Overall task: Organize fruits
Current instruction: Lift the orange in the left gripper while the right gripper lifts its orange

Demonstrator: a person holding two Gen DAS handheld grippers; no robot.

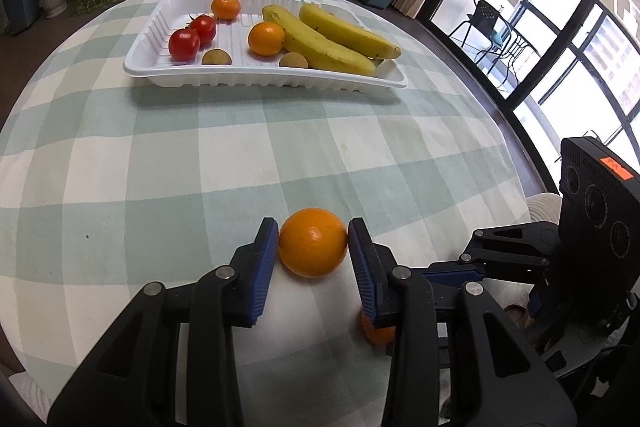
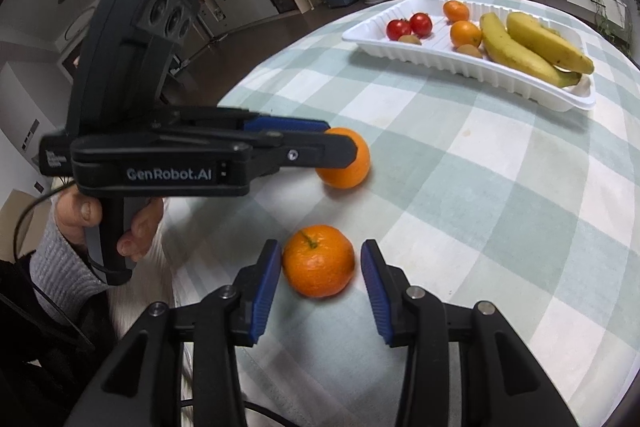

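Checked green-and-white tablecloth (image 1: 200,155) over a round table, living room behind: potted plants, low white shelving, glass doors.

Nearest the table's near edge: stemmed mandarin (image 2: 319,261) resting on the cloth between the right gripper (image 2: 320,263) pads. Jaws open wider than the fruit; left pad looks touching or nearly so, clear gap on the right. Nothing gripped yet.

Just beyond: smooth orange (image 1: 313,242) pinched in the left gripper (image 1: 313,241), both blue pads on its sides, opening narrowed to fruit width. Looks seated on the cloth, not lifted, though hard to be sure.

Far side of the table: white plastic tray (image 1: 256,75) holding two tomatoes (image 1: 192,37), two oranges (image 1: 244,21), two kiwis (image 1: 256,58), two bananas (image 1: 332,39). Likely destination for both loose fruits.

Risks:
- Round skin on flat pads; off-centre squeeze could pop the orange out to roll toward the table edge.
- Right closing one-sided could shove the mandarin sideways before the second pad lands.
- Grippers near each other; simultaneous lift could clash.
- Tray crowded at the banana end; drop there may bump fruit.

View differences: right wrist shows the left gripper side-on, hand (image 2: 100,223) on its handle, plus mandarin stem. Left wrist shows pad contact on both sides, mandarin only as an orange sliver behind its right finger.
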